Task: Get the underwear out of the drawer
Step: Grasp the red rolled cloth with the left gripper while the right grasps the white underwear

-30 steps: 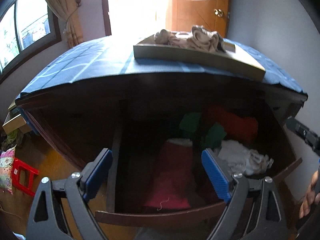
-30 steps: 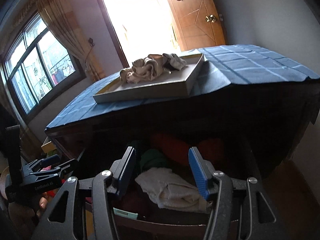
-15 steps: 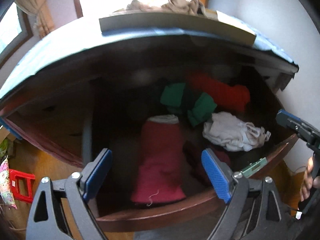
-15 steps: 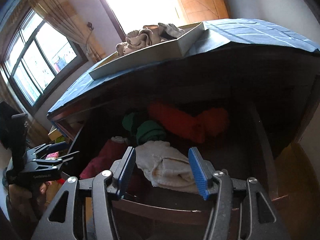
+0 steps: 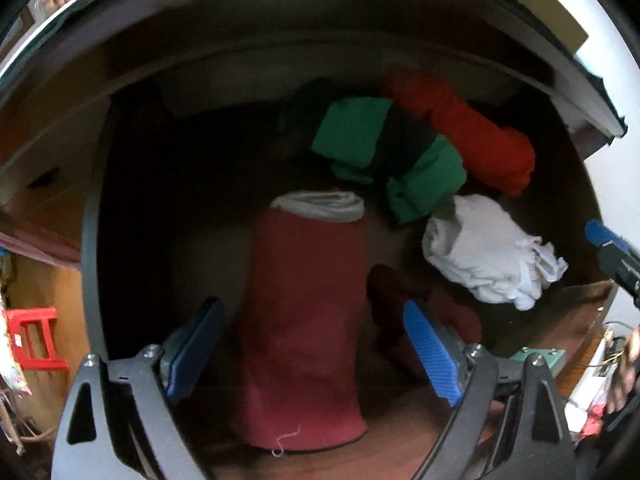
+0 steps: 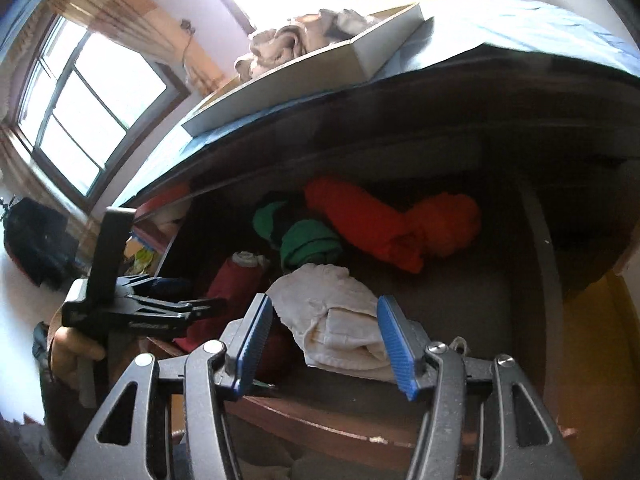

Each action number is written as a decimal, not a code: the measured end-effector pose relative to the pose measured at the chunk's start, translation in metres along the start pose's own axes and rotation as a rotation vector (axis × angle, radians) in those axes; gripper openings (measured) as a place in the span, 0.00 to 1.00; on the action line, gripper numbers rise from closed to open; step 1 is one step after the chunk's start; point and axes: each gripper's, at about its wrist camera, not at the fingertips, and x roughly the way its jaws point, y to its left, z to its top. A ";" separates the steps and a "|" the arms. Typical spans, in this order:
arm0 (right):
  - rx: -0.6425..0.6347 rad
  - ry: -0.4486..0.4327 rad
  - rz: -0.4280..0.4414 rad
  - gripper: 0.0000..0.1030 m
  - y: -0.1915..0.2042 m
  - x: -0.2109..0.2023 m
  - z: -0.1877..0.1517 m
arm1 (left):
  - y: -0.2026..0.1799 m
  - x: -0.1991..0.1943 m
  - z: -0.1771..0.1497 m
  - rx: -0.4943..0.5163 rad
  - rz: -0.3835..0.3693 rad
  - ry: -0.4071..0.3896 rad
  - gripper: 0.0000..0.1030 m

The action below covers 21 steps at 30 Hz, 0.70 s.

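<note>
The open wooden drawer (image 5: 576,304) holds loose garments. A dark red folded piece with a white band (image 5: 304,312) lies in the middle, right under my left gripper (image 5: 312,340), whose blue pads stand wide open above it, one on each side. Behind lie a green piece (image 5: 384,152) and an orange-red one (image 5: 472,136). A white crumpled garment (image 6: 332,312) lies at the front right, framed between the pads of my right gripper (image 6: 324,332), which hangs half open above it without touching. The left gripper (image 6: 200,296) shows beside it, over the drawer's left part.
On the blue cloth (image 6: 500,28) atop the dresser stands a shallow tray (image 6: 320,76) with beige garments (image 6: 296,36). The drawer's front board (image 6: 320,420) lies just below my right gripper. A red stool (image 5: 36,340) stands on the floor at left. A window (image 6: 88,104) is at left.
Both grippers have sunk and tipped downward toward the drawer. The left view now looks almost straight into it and the tray has left that view. Neither jaw opening has changed.
</note>
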 end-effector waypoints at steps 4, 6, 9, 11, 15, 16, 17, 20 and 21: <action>-0.054 0.091 0.000 0.56 0.005 0.016 0.009 | -0.006 0.004 0.001 0.029 0.042 0.017 0.89; -0.097 0.142 -0.002 0.56 0.010 0.027 0.011 | -0.009 0.005 0.003 0.033 0.041 0.029 0.89; -0.146 0.222 -0.020 0.56 0.016 0.046 0.012 | -0.014 0.008 0.005 0.037 0.010 0.059 0.89; -0.175 0.271 -0.040 0.56 0.018 0.057 0.013 | -0.016 0.011 0.007 0.050 0.019 0.084 0.87; -0.253 0.350 -0.082 0.56 0.026 0.074 0.013 | -0.010 0.017 0.008 0.019 -0.008 0.150 0.85; -0.273 0.365 -0.090 0.56 0.027 0.077 0.014 | -0.008 0.019 0.008 0.006 -0.018 0.166 0.83; -0.288 0.382 -0.096 0.56 0.028 0.080 0.015 | -0.005 0.021 0.009 -0.008 -0.030 0.181 0.81; -0.290 0.444 -0.107 0.56 0.025 0.094 0.017 | -0.001 0.025 0.010 -0.039 -0.064 0.217 0.81; -0.279 0.466 -0.096 0.56 0.023 0.099 0.018 | 0.000 0.027 0.011 -0.042 -0.065 0.223 0.81</action>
